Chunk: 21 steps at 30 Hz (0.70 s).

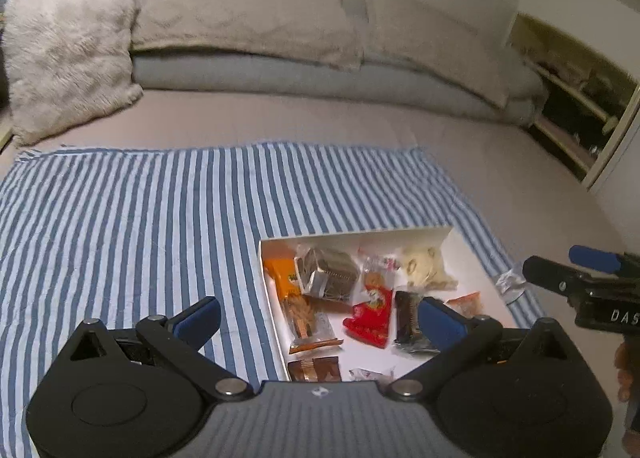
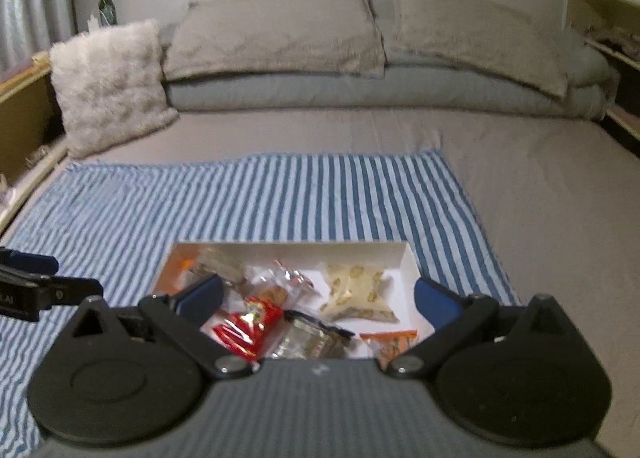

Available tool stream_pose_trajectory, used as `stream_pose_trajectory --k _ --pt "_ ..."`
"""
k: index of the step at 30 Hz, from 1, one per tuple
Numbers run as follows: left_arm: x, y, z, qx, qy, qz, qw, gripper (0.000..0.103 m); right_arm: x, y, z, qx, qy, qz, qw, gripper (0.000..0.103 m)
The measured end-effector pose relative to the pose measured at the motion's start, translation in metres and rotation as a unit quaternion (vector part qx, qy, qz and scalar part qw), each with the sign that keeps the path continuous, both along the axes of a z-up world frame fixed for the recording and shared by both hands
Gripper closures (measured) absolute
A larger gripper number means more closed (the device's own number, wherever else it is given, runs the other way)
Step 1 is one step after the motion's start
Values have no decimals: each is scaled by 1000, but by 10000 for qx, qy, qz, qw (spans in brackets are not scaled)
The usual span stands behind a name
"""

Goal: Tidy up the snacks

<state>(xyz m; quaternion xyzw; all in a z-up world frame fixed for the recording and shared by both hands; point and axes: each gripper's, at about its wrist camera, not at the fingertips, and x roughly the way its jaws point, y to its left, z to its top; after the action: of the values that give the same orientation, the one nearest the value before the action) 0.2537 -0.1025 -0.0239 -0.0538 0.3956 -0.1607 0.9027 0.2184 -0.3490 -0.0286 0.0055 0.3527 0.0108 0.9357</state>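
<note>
Hovering: left gripper [image 1: 320, 318], right gripper [image 2: 316, 300] | jaws apart, seemingly empty | snacks [image 2: 352, 294] beneath

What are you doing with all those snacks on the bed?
A person is holding a gripper in each hand over a white box of wrapped snacks that sits on a striped cloth. The left gripper and the right gripper are both open and holding nothing. A red packet, an orange packet and a pale packet lie in the box. One small clear wrapper lies outside it.
</note>
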Motion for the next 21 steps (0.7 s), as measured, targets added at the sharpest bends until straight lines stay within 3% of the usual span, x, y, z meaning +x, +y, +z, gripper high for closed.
stream_pose_trajectory --k 10,16,21 --pt "-68 23 28 19 -691 -120 9975 0 -63 16 31 47 -845 120 9963 0" --pt "-103 31 34 240 -1078 20 9939 0 -93 15 35 423 -871 81 9953 0" --pt "-127 36 34 202 -1182 149 9927 0 -112 14 33 380 -933 23 9949 0"
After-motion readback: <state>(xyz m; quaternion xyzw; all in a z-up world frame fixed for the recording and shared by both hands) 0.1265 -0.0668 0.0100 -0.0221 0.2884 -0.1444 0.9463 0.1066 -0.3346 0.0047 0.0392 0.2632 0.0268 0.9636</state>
